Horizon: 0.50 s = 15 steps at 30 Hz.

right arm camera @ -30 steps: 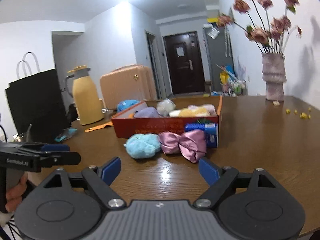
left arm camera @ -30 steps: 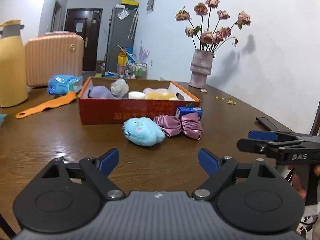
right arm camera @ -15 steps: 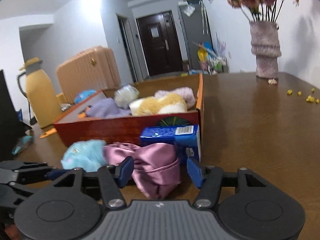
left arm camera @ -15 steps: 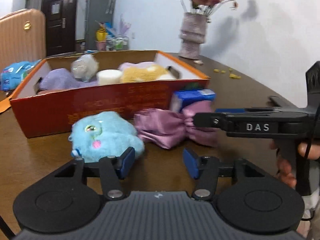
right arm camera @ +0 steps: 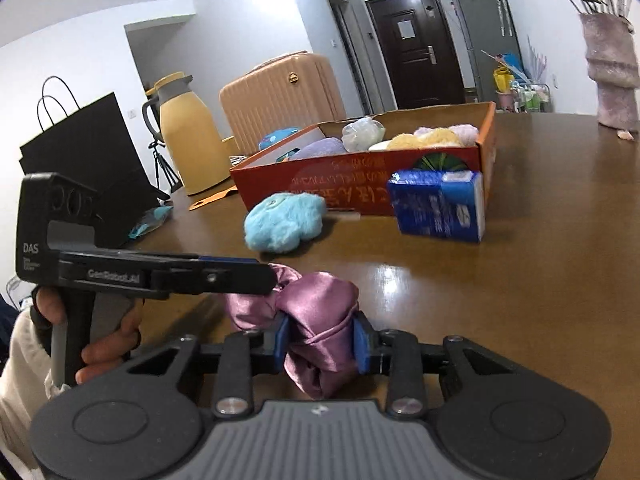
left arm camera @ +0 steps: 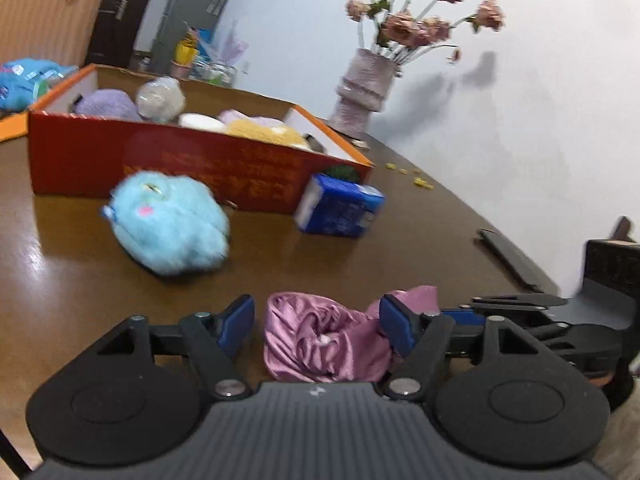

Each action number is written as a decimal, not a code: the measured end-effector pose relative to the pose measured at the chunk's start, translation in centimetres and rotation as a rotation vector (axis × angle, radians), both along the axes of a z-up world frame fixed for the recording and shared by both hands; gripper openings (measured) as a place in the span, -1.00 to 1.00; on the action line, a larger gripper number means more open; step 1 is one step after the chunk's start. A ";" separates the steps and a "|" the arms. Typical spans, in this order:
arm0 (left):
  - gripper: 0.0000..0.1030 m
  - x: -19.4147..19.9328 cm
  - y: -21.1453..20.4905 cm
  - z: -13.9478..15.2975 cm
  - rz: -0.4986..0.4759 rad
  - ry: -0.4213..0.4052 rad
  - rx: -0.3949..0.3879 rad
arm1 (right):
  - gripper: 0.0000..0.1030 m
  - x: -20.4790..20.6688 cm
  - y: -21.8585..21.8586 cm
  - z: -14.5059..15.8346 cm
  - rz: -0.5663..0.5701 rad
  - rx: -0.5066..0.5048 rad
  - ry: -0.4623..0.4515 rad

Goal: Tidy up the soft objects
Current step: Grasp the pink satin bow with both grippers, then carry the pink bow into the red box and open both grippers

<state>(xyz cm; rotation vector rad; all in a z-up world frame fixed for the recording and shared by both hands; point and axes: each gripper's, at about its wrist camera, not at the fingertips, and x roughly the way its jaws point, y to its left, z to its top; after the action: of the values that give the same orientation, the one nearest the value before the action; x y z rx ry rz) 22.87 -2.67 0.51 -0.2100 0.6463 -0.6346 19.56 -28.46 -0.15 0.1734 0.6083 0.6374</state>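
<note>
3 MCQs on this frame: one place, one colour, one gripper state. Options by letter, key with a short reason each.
1. Where is the blue tissue pack?
A. inside the red box
B. on the table in front of the red box
C. under the plush

2. What colour is the fluffy plush on the table?
A. yellow
B. light blue
C. white

3. How does the right gripper stand?
A. open above the plush
B. shut on nothing
C. shut on the pink satin bow

Key:
1 B, the pack stands on the wood by the box's near corner, outside it.
2 B, its fur is pale blue in both views.
3 C, the blue pads press the bow from both sides, while the left gripper is open, with the bow's other end lying between its fingers.
</note>
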 end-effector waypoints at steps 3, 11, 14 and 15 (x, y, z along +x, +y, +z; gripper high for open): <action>0.05 -1.1 -0.8 -0.1 -0.006 -0.020 0.033 | -0.23 -1.1 -0.3 0.0 -0.025 0.005 -0.007; -0.10 -3.3 -1.3 -0.3 0.044 -0.028 0.042 | -0.13 -1.5 -2.0 0.7 -0.154 0.107 -0.001; 0.11 -4.2 -0.9 -0.4 0.064 -0.041 0.066 | -0.24 -1.9 -1.0 -0.3 -0.164 0.078 0.001; 0.11 -4.4 -0.7 -0.6 0.061 -0.041 0.071 | -0.28 -2.1 -0.9 -0.5 -0.162 0.086 -0.002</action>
<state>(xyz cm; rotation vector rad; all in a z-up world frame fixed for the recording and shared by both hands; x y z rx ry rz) 18.45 -3.42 -0.05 -0.1494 0.6198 -0.5554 17.50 -29.37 -0.66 0.2996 0.5590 0.5074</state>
